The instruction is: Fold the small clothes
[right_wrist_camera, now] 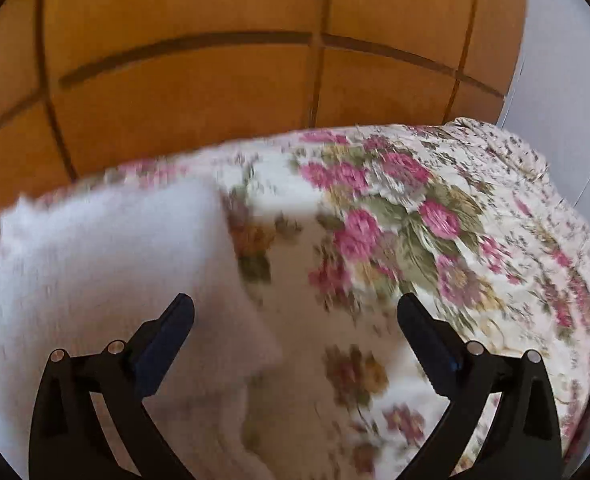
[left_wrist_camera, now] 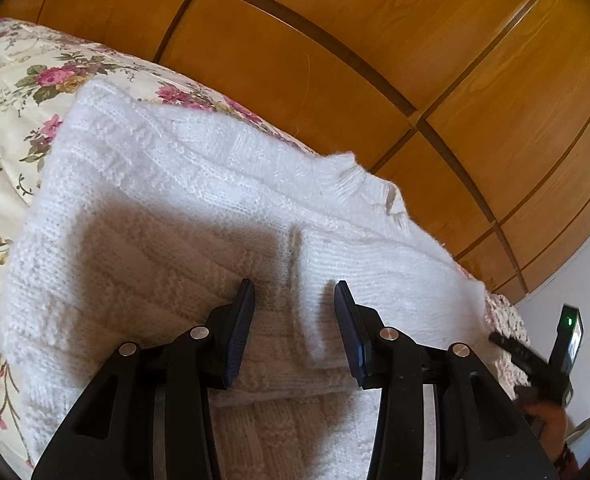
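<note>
A white knitted sweater (left_wrist_camera: 155,208) lies flat on a floral bedspread (left_wrist_camera: 15,92), with one sleeve (left_wrist_camera: 359,264) folded over its body. My left gripper (left_wrist_camera: 295,284) hovers over the sleeve's edge with its jaws partly apart, and neither pad presses on the knit. In the blurred right wrist view my right gripper (right_wrist_camera: 295,298) stands wide open above the sweater's right edge (right_wrist_camera: 95,264) and the bedspread (right_wrist_camera: 415,240), holding nothing. At the far right of the left wrist view, one blurred black finger (left_wrist_camera: 515,350) of the right gripper shows beside the sweater's corner.
A wooden wardrobe (left_wrist_camera: 375,60) with panelled doors stands right behind the bed's far edge, seen also as the wardrobe (right_wrist_camera: 215,100) in the right wrist view. A pale wall (right_wrist_camera: 555,60) is at the right. The bedspread falls away at its right corner.
</note>
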The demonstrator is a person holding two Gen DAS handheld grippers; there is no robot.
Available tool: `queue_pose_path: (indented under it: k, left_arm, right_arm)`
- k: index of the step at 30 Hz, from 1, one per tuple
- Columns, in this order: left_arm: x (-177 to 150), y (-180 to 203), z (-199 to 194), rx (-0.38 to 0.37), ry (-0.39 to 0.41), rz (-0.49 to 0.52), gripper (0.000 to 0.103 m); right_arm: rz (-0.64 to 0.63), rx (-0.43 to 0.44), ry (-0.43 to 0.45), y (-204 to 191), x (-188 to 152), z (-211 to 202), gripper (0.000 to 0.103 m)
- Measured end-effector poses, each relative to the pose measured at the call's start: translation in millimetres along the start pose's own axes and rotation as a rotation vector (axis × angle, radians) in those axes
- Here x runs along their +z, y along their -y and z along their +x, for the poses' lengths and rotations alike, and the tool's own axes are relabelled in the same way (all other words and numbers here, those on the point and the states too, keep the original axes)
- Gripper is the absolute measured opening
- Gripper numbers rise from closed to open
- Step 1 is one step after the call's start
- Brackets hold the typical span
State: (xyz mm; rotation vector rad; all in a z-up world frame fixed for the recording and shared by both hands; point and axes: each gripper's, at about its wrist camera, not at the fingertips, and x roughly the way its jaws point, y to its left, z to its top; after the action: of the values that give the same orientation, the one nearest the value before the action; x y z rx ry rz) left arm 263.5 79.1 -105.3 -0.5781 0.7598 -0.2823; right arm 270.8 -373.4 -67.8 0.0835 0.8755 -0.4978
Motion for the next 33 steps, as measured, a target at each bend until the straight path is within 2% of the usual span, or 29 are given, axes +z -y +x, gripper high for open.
queue_pose_path:
  k: [2, 4, 8, 11, 13, 15, 17, 20, 24, 25, 27, 29, 33]
  left_arm:
    - [-0.1, 0.9, 1.8, 0.011, -0.004, 0.007, 0.041]
    - [0.1, 3.7, 3.9, 0.032, -0.009, 0.023, 0.041]
    - [0.5, 7.5, 7.5, 0.061, -0.018, 0.043, 0.041]
    - [0.6, 8.5, 5.5, 0.071, -0.02, 0.05, 0.041]
    - [0.1, 12.8, 0.7, 0.06, -0.026, 0.065, 0.052]
    - [-4.3, 22.6, -7.2, 0.063, -0.04, 0.105, 0.072]
    - [-14.6, 34.6, -19.3, 0.075, -0.04, 0.151, 0.081]
    - [-34.0, 44.2, -36.2, 0.082, -0.064, 0.191, 0.082]
    - [-55.0, 40.2, -51.0, 0.085, -0.107, 0.177, 0.082]
    - [-60.4, 39.0, -58.0, 0.093, -0.1, 0.175, 0.083]
    - [-67.7, 37.9, -68.3, 0.085, -0.094, 0.173, 0.093]
    - [-77.5, 36.8, -81.1, 0.089, -0.088, 0.184, 0.097]
    - [-94.8, 34.5, -102.1, 0.116, -0.078, 0.249, 0.098]
  right_arm:
    - [0.0, -0.022, -0.069, 6.5, -15.6, 18.3, 0.101]
    - [0.076, 0.016, -0.085, 16.4, -17.9, 20.5, 0.101]
    - [0.058, -0.005, -0.053, 12.3, -19.3, 15.0, 0.101]
    - [0.1, 0.045, -0.017, 20.2, -21.4, 4.9, 0.101]
    - [0.143, 0.093, 0.018, 30.8, -24.3, -10.2, 0.101]
    - [0.155, 0.14, 0.036, 35.2, -31.5, -25.7, 0.101]
    - [0.151, 0.189, 0.037, 36.8, -41.1, -40.6, 0.101]
    - [0.143, 0.265, 0.031, 41.5, -59.9, -58.0, 0.101]
    - [0.13, 0.346, -0.002, 43.9, -87.3, -73.3, 0.101]
    - [0.127, 0.361, -0.006, 45.3, -92.6, -75.4, 0.101]
    - [0.125, 0.377, -0.018, 48.1, -103.5, -79.7, 0.101]
    - [0.134, 0.388, -0.034, 52.5, -112.6, -81.3, 0.101]
    - [0.141, 0.447, -0.07, 63.5, -124.1, -79.9, 0.101]
